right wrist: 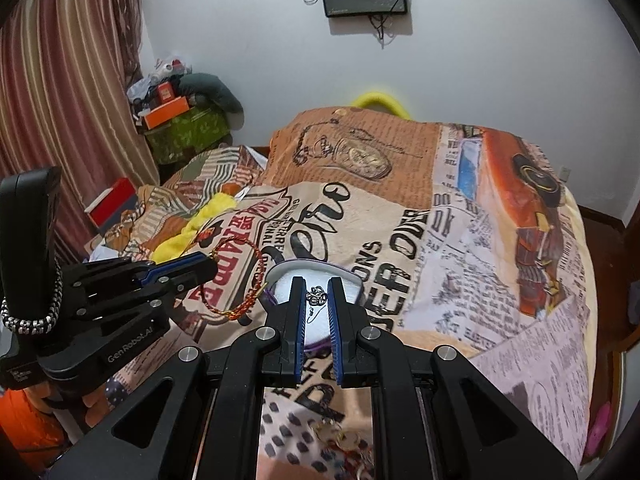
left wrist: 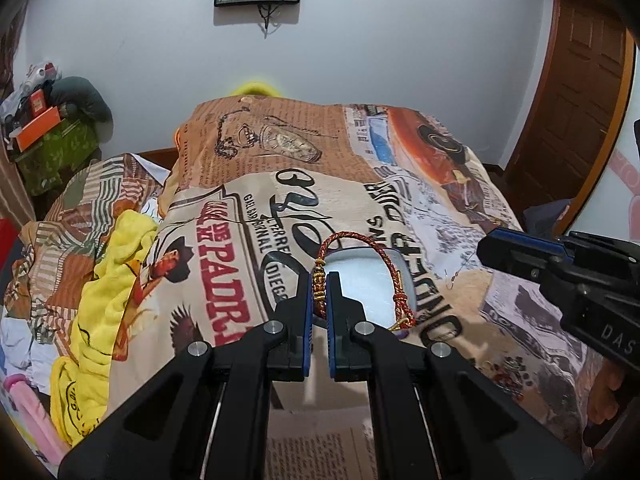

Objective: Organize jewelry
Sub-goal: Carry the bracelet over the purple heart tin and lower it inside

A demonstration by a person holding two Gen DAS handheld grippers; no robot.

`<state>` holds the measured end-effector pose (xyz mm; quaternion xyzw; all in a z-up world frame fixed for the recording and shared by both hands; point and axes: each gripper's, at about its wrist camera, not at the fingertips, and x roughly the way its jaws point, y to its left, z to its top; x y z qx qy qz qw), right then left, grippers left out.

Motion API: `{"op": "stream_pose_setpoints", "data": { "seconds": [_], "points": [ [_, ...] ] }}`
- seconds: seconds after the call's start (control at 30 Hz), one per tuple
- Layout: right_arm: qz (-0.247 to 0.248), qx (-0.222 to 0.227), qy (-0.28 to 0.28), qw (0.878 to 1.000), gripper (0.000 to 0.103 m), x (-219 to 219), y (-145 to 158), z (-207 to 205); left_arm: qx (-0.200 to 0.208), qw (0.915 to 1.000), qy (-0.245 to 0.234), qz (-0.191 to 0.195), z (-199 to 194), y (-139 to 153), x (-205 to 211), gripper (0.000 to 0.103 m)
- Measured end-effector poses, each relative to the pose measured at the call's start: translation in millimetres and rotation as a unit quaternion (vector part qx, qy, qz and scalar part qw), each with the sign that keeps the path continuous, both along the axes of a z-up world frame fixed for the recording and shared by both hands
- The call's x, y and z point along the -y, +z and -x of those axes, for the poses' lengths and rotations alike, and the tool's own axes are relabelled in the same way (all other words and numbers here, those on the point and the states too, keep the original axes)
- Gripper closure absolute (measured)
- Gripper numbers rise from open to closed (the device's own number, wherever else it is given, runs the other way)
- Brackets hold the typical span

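A red-and-gold braided bracelet with gold beads is pinched at its beaded part by my left gripper, which is shut on it; the loop arches over a white padded jewelry box lying on the bed. In the right wrist view my right gripper is shut on a small silver pendant with a thin chain hanging below, right over the same box. The left gripper comes in from the left there, with the bracelet dangling beside the box. The right gripper shows at the right edge.
The bed is covered by a newspaper-print bedspread. Several more jewelry pieces lie on it near the bottom edge. A yellow cloth is bunched at the left, with a cluttered green box by the wall.
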<state>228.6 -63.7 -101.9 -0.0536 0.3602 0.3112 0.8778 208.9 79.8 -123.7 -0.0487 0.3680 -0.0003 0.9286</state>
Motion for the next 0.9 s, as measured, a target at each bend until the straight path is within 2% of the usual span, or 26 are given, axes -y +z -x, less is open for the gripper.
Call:
{"op": "stream_pose_setpoints", "data": {
  "seconds": [0.43, 0.73, 0.9],
  "points": [
    [0.031, -0.031, 0.022, 0.999, 0.093, -24.5, -14.8, -33.2, -0.033, 0.9994, -0.012, -0.006, -38.9, -22.5, -2.1, 0.099],
    [0.053, -0.083, 0.024, 0.995, 0.093, -28.1, -40.9, -49.6, -0.058, 0.9973, -0.034, -0.03, -52.9, -37.3, 11.8, 0.099],
    [0.059, -0.101, 0.023, 0.993, 0.093, -27.1, -50.2, -52.9, -0.071, 0.9965, -0.038, -0.024, -59.5, -44.2, 11.8, 0.099]
  ]
}}
